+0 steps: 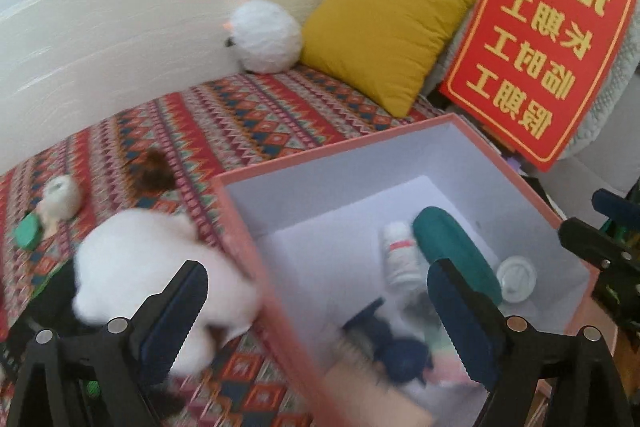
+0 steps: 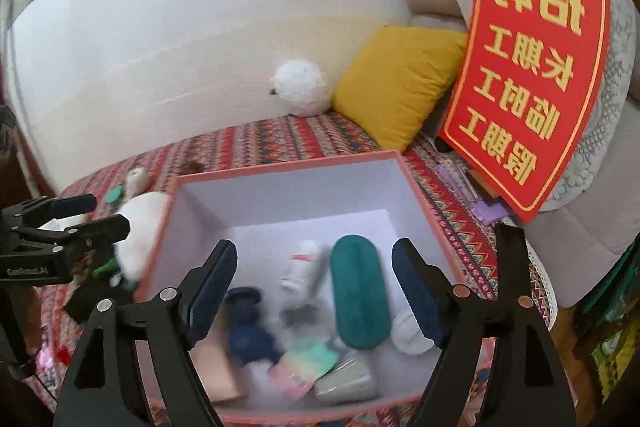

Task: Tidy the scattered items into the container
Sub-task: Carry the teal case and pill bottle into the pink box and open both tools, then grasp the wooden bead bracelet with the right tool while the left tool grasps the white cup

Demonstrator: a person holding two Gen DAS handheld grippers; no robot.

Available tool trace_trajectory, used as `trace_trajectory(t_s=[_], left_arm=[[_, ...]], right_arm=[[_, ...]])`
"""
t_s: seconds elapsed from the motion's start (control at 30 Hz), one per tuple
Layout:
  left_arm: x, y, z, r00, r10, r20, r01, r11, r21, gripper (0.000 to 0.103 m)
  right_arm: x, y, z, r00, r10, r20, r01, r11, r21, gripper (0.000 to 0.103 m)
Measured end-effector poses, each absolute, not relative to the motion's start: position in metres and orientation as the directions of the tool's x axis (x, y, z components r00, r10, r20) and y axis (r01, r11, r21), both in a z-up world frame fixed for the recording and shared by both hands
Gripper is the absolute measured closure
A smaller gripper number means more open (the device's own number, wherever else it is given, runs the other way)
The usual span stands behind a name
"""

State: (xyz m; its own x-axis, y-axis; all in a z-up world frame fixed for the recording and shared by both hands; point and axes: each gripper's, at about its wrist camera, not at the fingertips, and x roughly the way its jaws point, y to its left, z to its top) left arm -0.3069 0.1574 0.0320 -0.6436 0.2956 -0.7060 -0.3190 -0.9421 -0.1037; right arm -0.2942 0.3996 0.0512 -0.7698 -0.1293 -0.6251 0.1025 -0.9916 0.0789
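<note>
My left claw [image 1: 316,311] is spread wide with nothing between its fingers, straddling the near-left wall of the pink box [image 1: 256,255]; my right claw [image 2: 316,287] is likewise released and empty, hanging over the box's open mouth. Below and ahead of the right claw lie the items already in: a teal case [image 2: 360,291], a white bottle [image 2: 302,267], a dark blue bundle [image 2: 248,335] and a white lid [image 2: 408,335].

Just under my left claw's left finger sits a white plush toy [image 1: 160,267], outside the box against its wall; farther ahead and left are a small white toy [image 1: 62,199], a green piece [image 1: 28,231] and a brown tuft [image 1: 154,171].

The risk I see: closing here, my right finger would catch the box wall rather than the plush and drag or tip the box. The plush is blurred, so I may misjudge its edge and pinch only fur, letting it slip.
</note>
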Motion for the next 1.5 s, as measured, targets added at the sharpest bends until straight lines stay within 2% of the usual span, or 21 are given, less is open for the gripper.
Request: trace_trajectory(t_s=[0.2, 0.4, 0.67, 0.97, 1.23, 1.5], left_arm=[[-0.244, 0.107, 0.049, -0.677, 0.273, -0.683, -0.285, -0.953, -0.098, 0.01], [-0.188, 0.043, 0.053, -0.713, 0.194, -0.673, -0.206, -0.976, -0.063, 0.01], [-0.135, -0.07, 0.017, -0.707, 0.01, -0.707, -0.014, -1.0, 0.0, 0.01], [-0.099, -0.164, -0.05, -0.616, -0.065, -0.785, 0.163, -0.985, -0.047, 0.01], [-0.126, -0.211, -0.077, -0.575, -0.031, -0.817, 0.229, -0.966, -0.124, 0.01], [-0.212, -0.212, -0.099, -0.557, 0.039, -0.829, 0.217, -0.957, -0.191, 0.01]], right_arm=[[-0.234, 0.331, 0.081, -0.788, -0.2, -0.582, 0.214, -0.976, 0.046, 0.016], [-0.187, 0.26, 0.084, -0.764, -0.306, -0.569, 0.331, -0.941, 0.062, 0.016], [-0.148, 0.165, 0.03, -0.627, -0.428, -0.651, 0.46, -0.878, 0.134, 0.016], [-0.141, 0.093, -0.036, -0.49, -0.436, -0.755, 0.533, -0.835, 0.136, 0.016], [-0.174, 0.052, -0.059, -0.453, -0.444, -0.773, 0.538, -0.828, 0.16, 0.016], [-0.238, -0.003, -0.073, -0.448, -0.441, -0.778, 0.558, -0.818, 0.142, 0.016]])
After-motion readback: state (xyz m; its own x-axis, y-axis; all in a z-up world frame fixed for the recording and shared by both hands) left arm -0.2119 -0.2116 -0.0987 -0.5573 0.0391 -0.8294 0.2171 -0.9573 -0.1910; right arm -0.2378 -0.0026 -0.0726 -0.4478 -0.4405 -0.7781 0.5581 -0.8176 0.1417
